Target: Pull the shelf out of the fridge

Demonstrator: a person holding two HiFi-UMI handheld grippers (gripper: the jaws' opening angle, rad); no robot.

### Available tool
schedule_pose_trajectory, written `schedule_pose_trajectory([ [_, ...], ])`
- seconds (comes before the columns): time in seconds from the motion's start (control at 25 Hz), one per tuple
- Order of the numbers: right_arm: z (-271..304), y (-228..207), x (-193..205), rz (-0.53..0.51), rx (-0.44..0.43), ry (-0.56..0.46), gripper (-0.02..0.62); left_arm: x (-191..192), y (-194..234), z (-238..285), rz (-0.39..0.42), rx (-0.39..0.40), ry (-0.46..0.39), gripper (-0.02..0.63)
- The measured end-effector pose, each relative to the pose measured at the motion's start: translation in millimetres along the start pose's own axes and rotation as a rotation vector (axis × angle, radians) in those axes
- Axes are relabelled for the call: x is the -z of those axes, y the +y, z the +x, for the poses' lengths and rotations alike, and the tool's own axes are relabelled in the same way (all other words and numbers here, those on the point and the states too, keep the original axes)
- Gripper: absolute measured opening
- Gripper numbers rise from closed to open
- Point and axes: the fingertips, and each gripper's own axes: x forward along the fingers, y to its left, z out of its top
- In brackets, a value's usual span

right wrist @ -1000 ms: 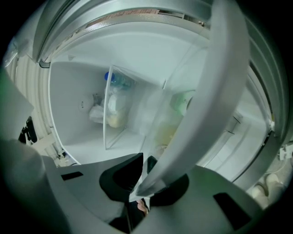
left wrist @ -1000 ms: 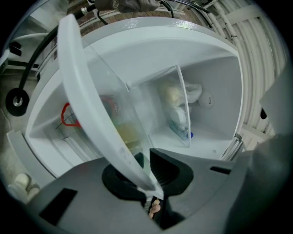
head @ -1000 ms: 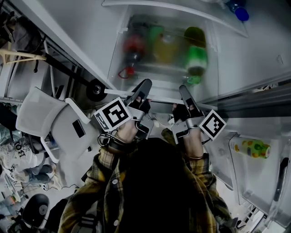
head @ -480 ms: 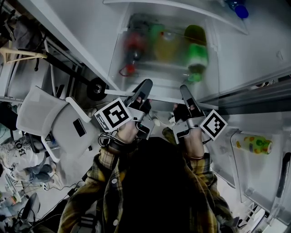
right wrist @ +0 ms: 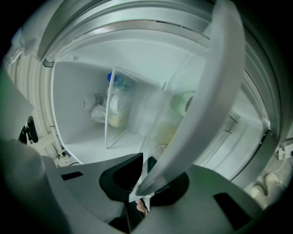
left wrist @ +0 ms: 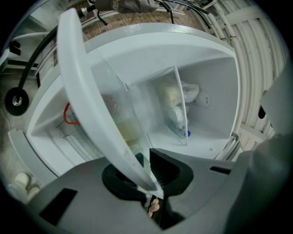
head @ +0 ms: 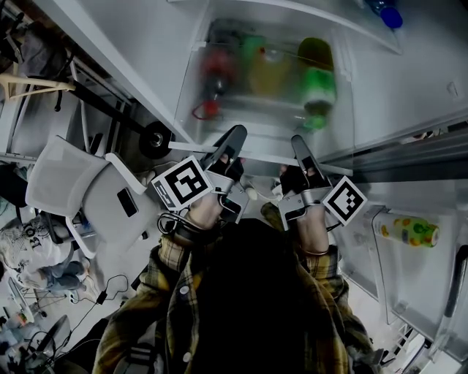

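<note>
The fridge shelf [head: 267,109] is a clear glass plate with a white front trim [head: 259,155], and it lies level in the open fridge. Red, yellow and green bottles [head: 319,86] show blurred through the glass. My left gripper [head: 234,140] is shut on the trim's left part and my right gripper [head: 300,148] is shut on its right part. In the left gripper view the white trim [left wrist: 91,96] runs slantwise down into the left gripper [left wrist: 149,176], pinched between the pads. In the right gripper view the trim [right wrist: 206,96] likewise ends clamped in the right gripper [right wrist: 145,176].
A white chair [head: 80,190] stands at the left, close to the fridge's side wall. The open door at the right carries a bin with a yellow-green bottle [head: 407,231]. A blue-capped bottle [head: 387,16] sits above. A clear box with bagged food [left wrist: 176,105] stands deep inside the fridge.
</note>
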Motion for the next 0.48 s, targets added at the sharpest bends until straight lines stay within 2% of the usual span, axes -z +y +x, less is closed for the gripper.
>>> schedule_pose_trajectory([
  [0.48, -3.4, 0.4, 1.4, 0.004, -0.003, -0.005, 0.049, 2.3, -0.8, -2.6, 0.002, 0.004, 0.011, 0.052],
])
